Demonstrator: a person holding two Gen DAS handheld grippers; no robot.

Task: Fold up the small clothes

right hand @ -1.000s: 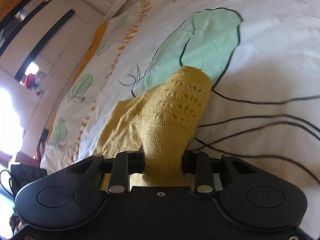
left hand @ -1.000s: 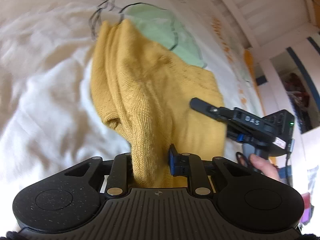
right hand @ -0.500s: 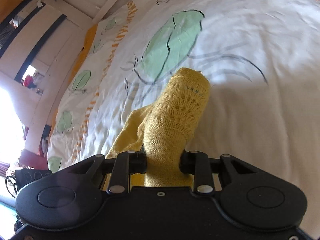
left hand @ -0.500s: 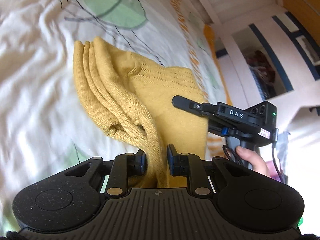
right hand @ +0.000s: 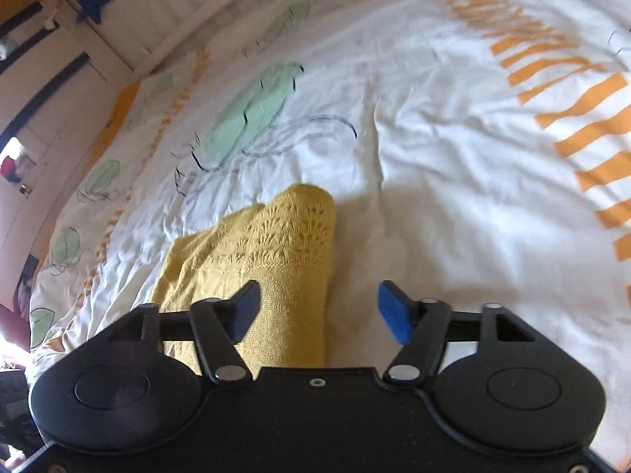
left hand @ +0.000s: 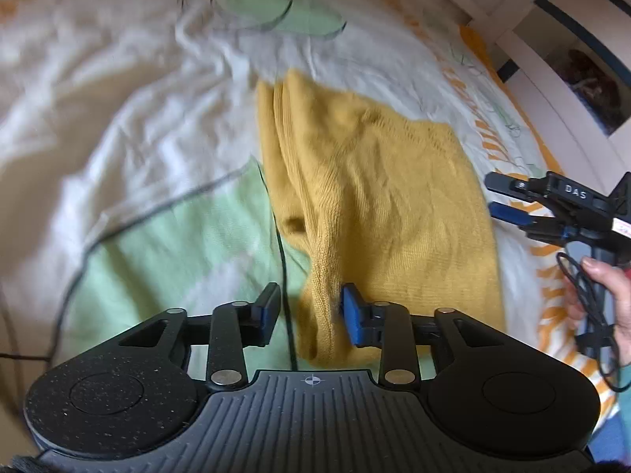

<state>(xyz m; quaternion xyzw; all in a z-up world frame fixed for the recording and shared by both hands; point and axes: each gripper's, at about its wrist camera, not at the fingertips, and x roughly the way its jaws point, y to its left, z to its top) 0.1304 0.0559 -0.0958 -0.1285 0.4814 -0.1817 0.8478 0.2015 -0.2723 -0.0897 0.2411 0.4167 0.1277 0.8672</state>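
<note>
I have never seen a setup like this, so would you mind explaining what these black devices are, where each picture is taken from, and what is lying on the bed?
No robot here: a person holds a two-finger gripper in each hand, each with a camera looking along its fingers. One picture comes from the left gripper, the other from the right gripper. The left view also shows the right gripper and the person's hand holding it. On a white bedcover printed with green leaves and orange stripes lies a yellow knitted garment, being folded. Both grippers' jaws have just been opening: the knit lies between them, no longer squeezed, so nothing is held.
</note>
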